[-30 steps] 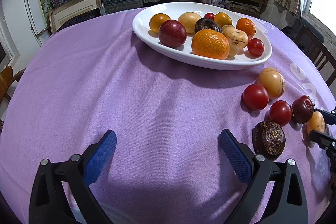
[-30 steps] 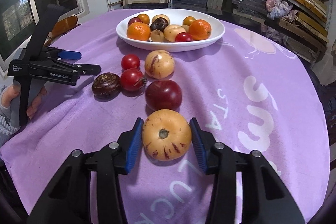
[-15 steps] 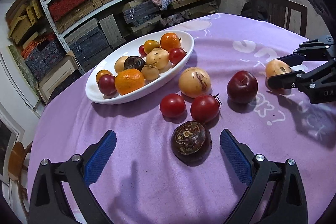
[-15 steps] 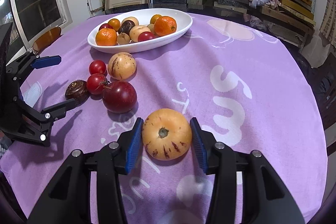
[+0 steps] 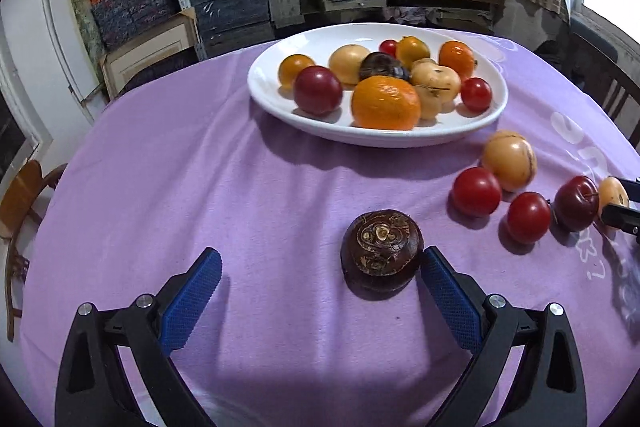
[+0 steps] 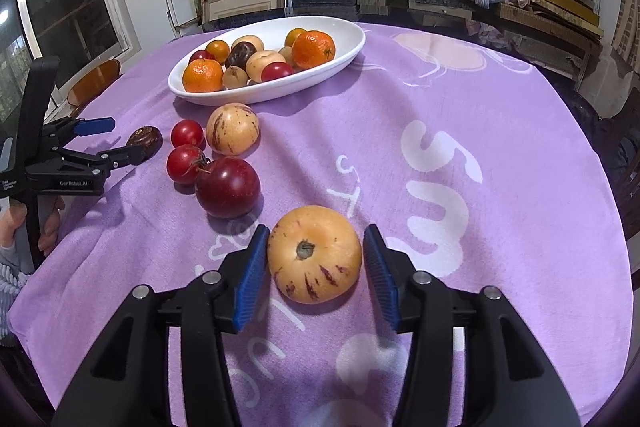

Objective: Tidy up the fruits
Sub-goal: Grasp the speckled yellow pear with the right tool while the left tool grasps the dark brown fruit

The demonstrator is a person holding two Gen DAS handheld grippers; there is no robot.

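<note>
Since a second ago the right claw (image 6: 314, 269) has just been opening: its blue pads now stand slightly clear of the streaked yellow fruit (image 6: 315, 254), which sits between them on the purple cloth (image 6: 400, 155) of the worktop. Meanwhile the left claw (image 5: 320, 285) has swung across to the dark brown fruit (image 5: 382, 255); its jaws are wide apart, the right pad just beside that fruit, the left pad well clear. Two tomatoes (image 5: 476, 191), a dark red plum (image 6: 227, 187) and another streaked fruit (image 6: 232, 129) lie near the white bowl (image 5: 280, 107) of fruit.
</note>
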